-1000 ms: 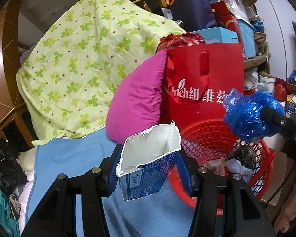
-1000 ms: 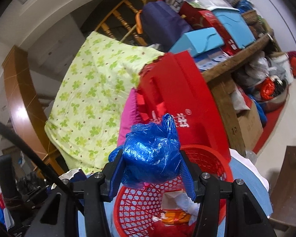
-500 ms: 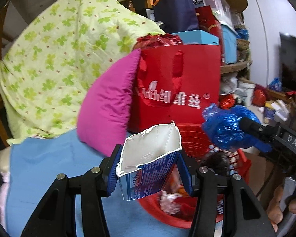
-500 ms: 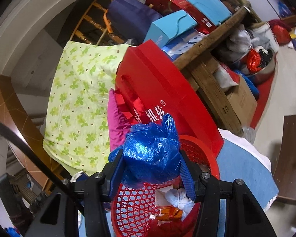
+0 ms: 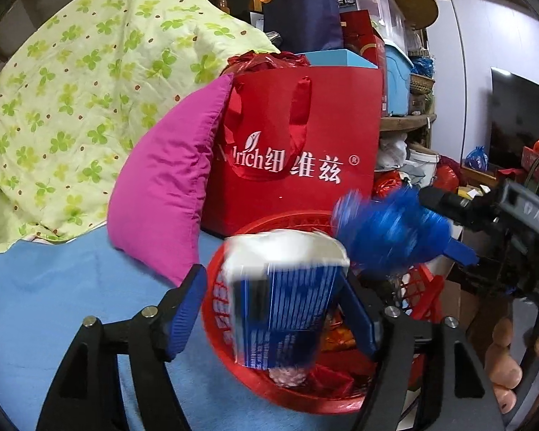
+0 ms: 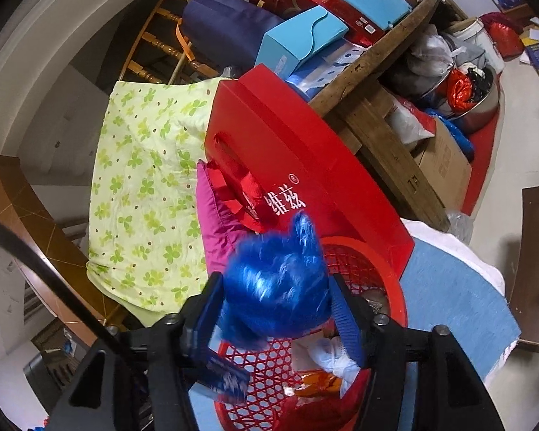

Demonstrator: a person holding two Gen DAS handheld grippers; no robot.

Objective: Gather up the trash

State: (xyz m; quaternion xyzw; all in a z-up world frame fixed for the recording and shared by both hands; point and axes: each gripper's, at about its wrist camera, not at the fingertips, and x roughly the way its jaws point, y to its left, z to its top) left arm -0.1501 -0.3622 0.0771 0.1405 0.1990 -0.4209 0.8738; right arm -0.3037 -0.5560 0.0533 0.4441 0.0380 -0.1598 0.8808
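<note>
**Carton and blue bag above the red basket**

The left gripper (image 5: 273,309) has its fingers spread wide; a torn-open blue-and-white carton (image 5: 282,298), motion-blurred, sits between them over the red basket (image 5: 215,309), apparently loose. The right gripper (image 6: 275,309) has its fingers apart too, with a crumpled blue plastic bag (image 6: 276,283), also blurred, between them above the basket rim (image 6: 399,287). A red shopping bag (image 5: 305,143) stands behind the basket.
</note>
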